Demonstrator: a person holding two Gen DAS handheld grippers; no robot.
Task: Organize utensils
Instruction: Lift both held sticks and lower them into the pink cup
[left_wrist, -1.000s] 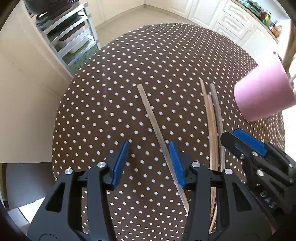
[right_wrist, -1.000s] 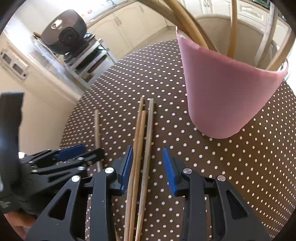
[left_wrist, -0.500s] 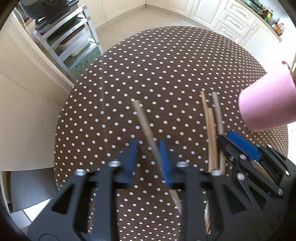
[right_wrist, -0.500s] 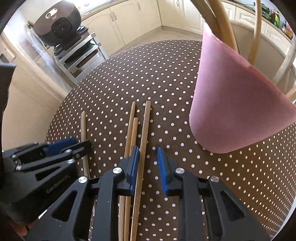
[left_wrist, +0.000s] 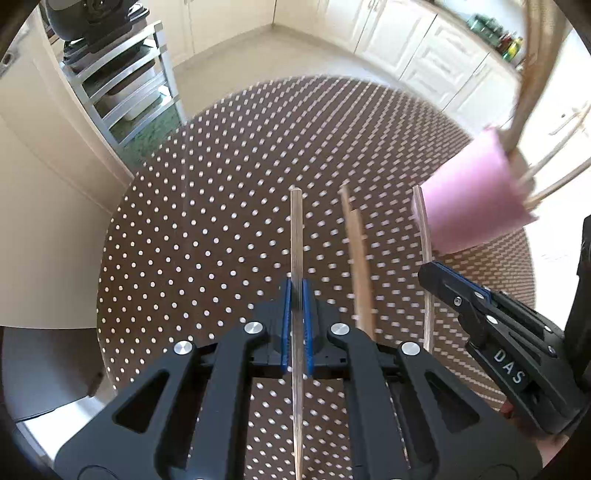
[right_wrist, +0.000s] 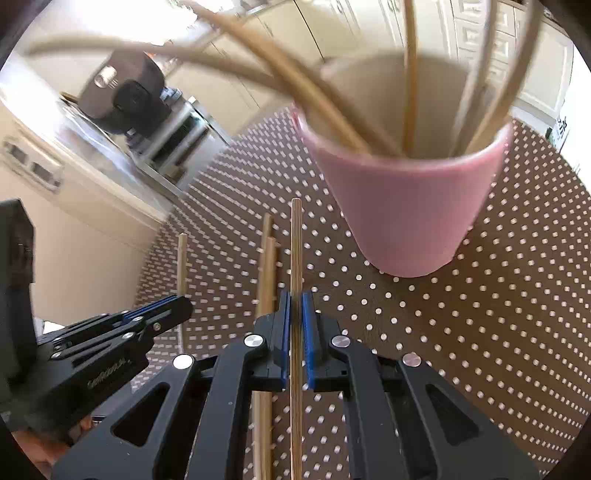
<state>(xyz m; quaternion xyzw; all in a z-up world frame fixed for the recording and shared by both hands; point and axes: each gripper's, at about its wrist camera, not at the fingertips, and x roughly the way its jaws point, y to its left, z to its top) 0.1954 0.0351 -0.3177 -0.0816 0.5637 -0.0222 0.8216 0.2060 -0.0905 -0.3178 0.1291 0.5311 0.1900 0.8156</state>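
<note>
Each claw (left_wrist: 296, 291) (right_wrist: 296, 302) clamping one chopstick (left_wrist: 296, 236) (right_wrist: 296, 251)

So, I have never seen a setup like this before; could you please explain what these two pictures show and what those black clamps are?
No robot here: a person holds a two-finger gripper in each hand, and each carries a wide-angle camera looking along its fingers. The left-hand camera shows the left gripper shut on one chopstick, with the right gripper at the side. The right-hand camera shows the right gripper shut on another chopstick. Below is a round table under a brown dotted cloth. Two more chopsticks lie together on it, between the held ones. A pink cup stands there, already holding several sticks. Sorting chopsticks into that cup seems the aim.
</note>
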